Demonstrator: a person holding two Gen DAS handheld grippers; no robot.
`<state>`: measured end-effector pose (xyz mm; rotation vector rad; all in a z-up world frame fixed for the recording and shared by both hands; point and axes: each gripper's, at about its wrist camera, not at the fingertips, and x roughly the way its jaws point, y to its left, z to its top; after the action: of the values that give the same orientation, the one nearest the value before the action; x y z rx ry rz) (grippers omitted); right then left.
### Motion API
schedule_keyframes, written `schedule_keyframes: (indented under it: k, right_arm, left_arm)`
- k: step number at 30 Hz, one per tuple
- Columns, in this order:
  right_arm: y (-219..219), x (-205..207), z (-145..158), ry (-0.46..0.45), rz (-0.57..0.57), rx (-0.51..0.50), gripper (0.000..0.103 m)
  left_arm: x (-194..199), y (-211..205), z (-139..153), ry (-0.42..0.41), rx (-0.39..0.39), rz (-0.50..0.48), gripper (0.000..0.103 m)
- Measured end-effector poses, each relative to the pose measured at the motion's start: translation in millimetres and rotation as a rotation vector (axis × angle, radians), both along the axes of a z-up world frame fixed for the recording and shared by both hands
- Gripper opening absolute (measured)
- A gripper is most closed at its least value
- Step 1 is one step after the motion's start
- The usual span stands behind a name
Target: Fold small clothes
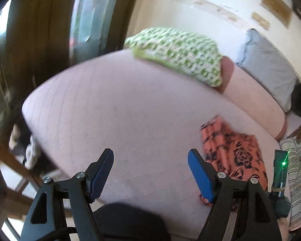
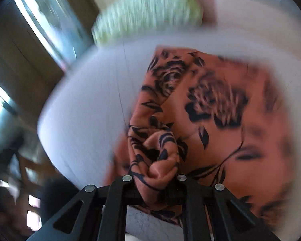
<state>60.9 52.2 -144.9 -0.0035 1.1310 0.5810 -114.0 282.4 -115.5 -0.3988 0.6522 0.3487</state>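
On the pale pink quilted bed (image 1: 130, 116), a salmon-orange cloth printed with black flowers (image 1: 233, 152) lies toward the near right side, just beyond and to the right of the left claw (image 1: 150, 176), whose blue-padded jaws stand spread with only bare bedding between them. In the right wrist view the same floral cloth (image 2: 210, 104) spreads across the bed, and a bunched fold of it rises into the right claw (image 2: 154, 177), whose jaws are pressed together and pinching that fold. A folded green-and-white patterned cloth (image 1: 176, 54) sits at the far edge of the bed, well apart from both claws, with a grey pillow (image 1: 268, 68) farther right
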Motion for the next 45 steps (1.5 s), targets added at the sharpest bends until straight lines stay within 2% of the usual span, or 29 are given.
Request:
schedule_keyframes:
  k: [3, 8, 9, 11, 12, 13, 14, 15, 16, 20, 24, 27, 29, 30, 31, 34, 36, 38, 40, 42, 45]
  right_arm:
    - [-11, -2, 29, -0.010, -0.024, 0.072, 0.013]
    - [-12, -17, 75, -0.093, 0.002, 0.104, 0.013]
    - [-8, -24, 73, -0.092, 0.014, 0.105, 0.013]
    - [-1, -30, 50, -0.028, 0.060, 0.100, 0.019]
    - [4, -30, 34, -0.007, 0.083, 0.093, 0.031]
    - [5, -29, 19, 0.015, 0.117, 0.076, 0.054]
    - [0, -32, 13, 0.033, 0.134, 0.100, 0.060]
    - [-12, -37, 17, 0.023, 0.122, 0.178, 0.064]
    - [-22, -39, 23, 0.021, 0.116, 0.214, 0.069]
    - [-84, -42, 49, -0.045, -0.017, 0.329, 0.073]
    - [-150, -40, 43, -0.026, -0.163, 0.380, 0.074]
    - [-166, -41, 37, -0.008, -0.194, 0.403, 0.074]
    - [-167, -30, 33, -0.007, -0.189, 0.408, 0.074]
    - [-168, -30, 34, -0.009, -0.180, 0.415, 0.074]
    - [-165, -26, 36, -0.011, -0.176, 0.416, 0.074]
    - [-168, -25, 40, -0.018, -0.163, 0.430, 0.074]
    - [-168, -20, 34, -0.014, -0.159, 0.428, 0.074]
    - [-169, -15, 23, 0.025, -0.169, 0.426, 0.074]
    - [-169, -9, 20, 0.049, -0.156, 0.428, 0.074]
    - [-173, -5, 30, 0.020, -0.145, 0.432, 0.077]
    - [-180, 7, 37, 0.021, -0.155, 0.458, 0.079]
  left_arm:
    - [-9, 7, -6, 0.001, 0.002, 0.006, 0.077]
    - [-9, 2, -4, -0.031, -0.013, -0.030, 0.077]
    - [-7, -1, -2, -0.043, -0.009, -0.044, 0.077]
    - [-2, -6, -1, -0.042, -0.011, -0.067, 0.077]
    - [0, -7, -1, -0.043, -0.017, -0.075, 0.077]
    - [3, -10, -2, -0.035, -0.023, -0.082, 0.077]
    - [5, -14, -2, -0.030, -0.029, -0.095, 0.077]
    - [8, -19, -3, -0.031, -0.041, -0.125, 0.077]
    - [9, -25, -4, -0.030, -0.043, -0.143, 0.077]
    - [20, -60, -11, -0.006, -0.073, -0.242, 0.077]
    - [41, -107, -25, 0.049, -0.090, -0.354, 0.077]
    - [61, -129, -36, 0.098, -0.054, -0.372, 0.077]
    - [73, -130, -46, 0.141, -0.071, -0.376, 0.055]
    - [80, -127, -53, 0.176, -0.088, -0.382, 0.019]
    - [83, -125, -53, 0.189, -0.074, -0.368, 0.010]
    - [82, -120, -47, 0.163, -0.012, -0.342, 0.009]
    - [85, -117, -61, 0.197, 0.007, -0.337, 0.009]
    - [87, -111, -75, 0.225, -0.028, -0.327, 0.010]
    - [84, -110, -68, 0.201, -0.037, -0.328, 0.015]
    - [81, -109, -61, 0.193, -0.021, -0.320, 0.022]
    - [81, -106, -50, 0.186, -0.056, -0.337, 0.026]
